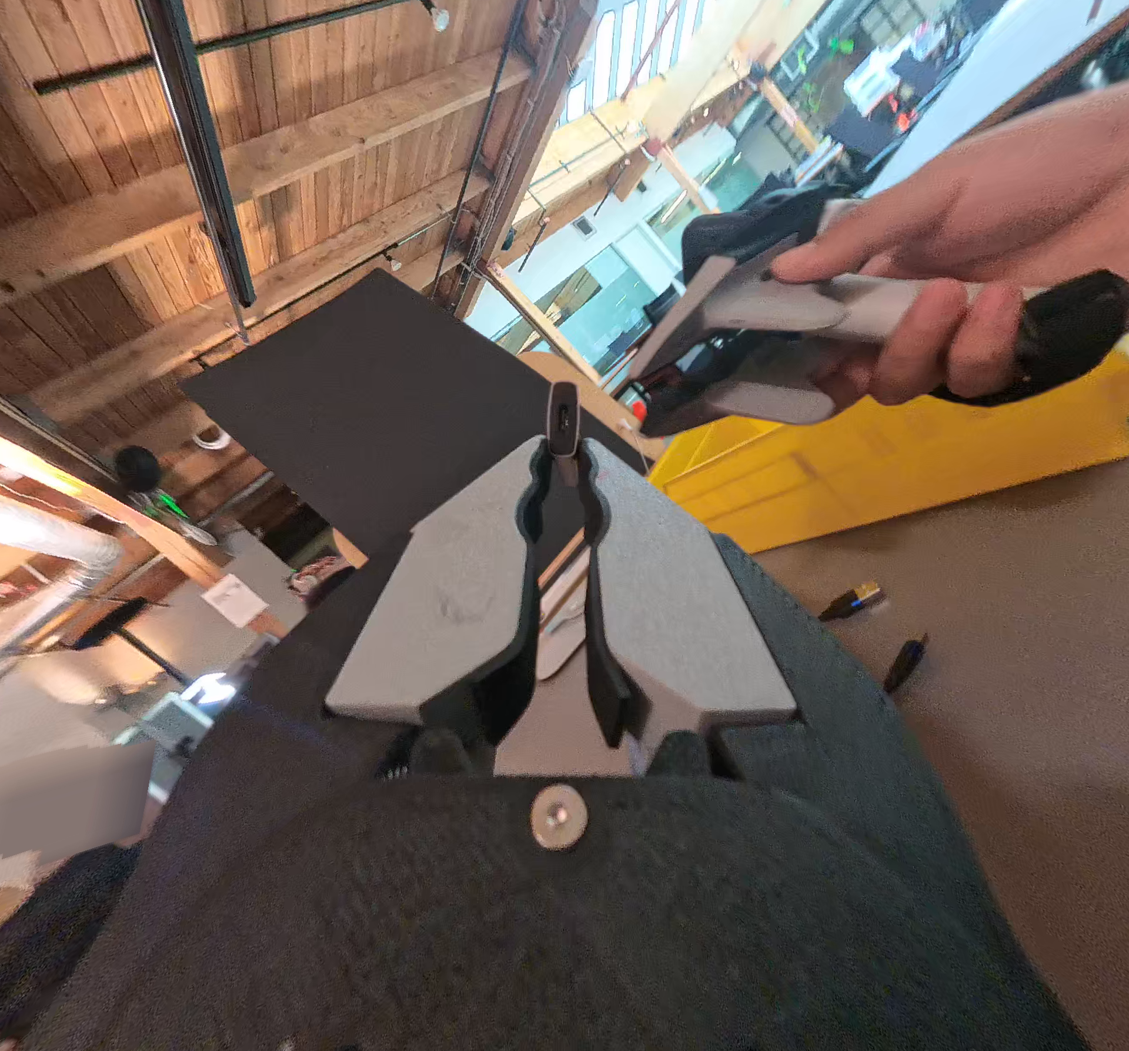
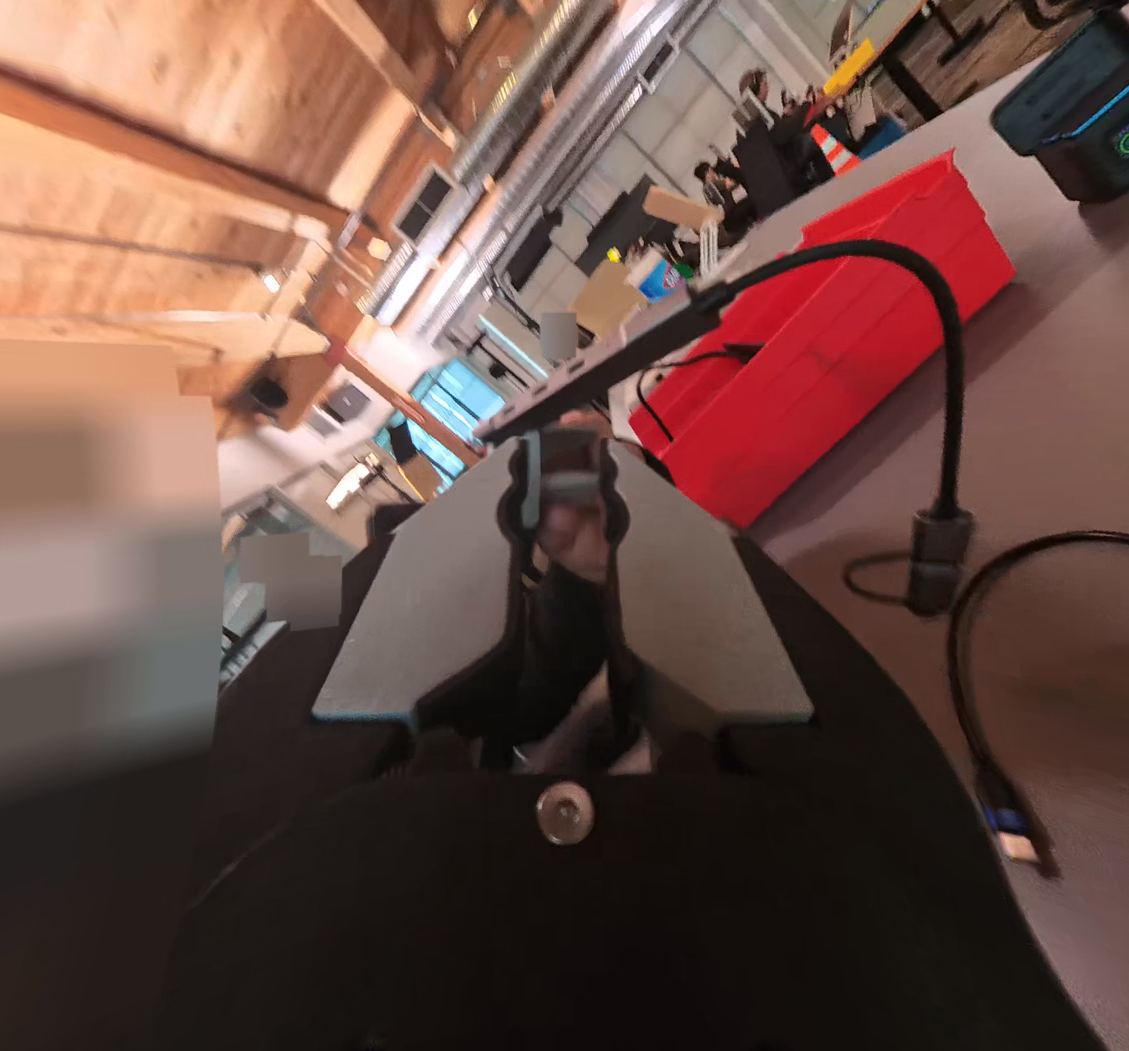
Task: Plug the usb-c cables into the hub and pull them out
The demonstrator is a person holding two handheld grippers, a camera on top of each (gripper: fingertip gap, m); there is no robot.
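The left hand-held gripper [image 1: 563,459] is closed on the hub [image 1: 563,420], which is seen end-on between the fingertips and held up off the grey worktop [image 1: 1008,777]. In the right wrist view the same hub [image 2: 602,371] appears as a long dark bar with a row of ports along its edge and a braided lead [image 2: 904,313] arching from its far end down to an adapter on the worktop. The right hand-held gripper [image 2: 565,472] is brought right up under the hub's near end; something small and grey appears to be pinched between its fingers, probably a usb-c plug, though blur prevents certainty. Two loose cable ends [image 1: 873,624] lie on the worktop, well apart from the hub. A yellow bin [image 1: 886,465] and a red bin [image 2: 825,386] stand behind.

The step in hand is judged to be an insertion or a withdrawal at the near port. A straight, port-aligned motion is called for next, with the hub kept steady.
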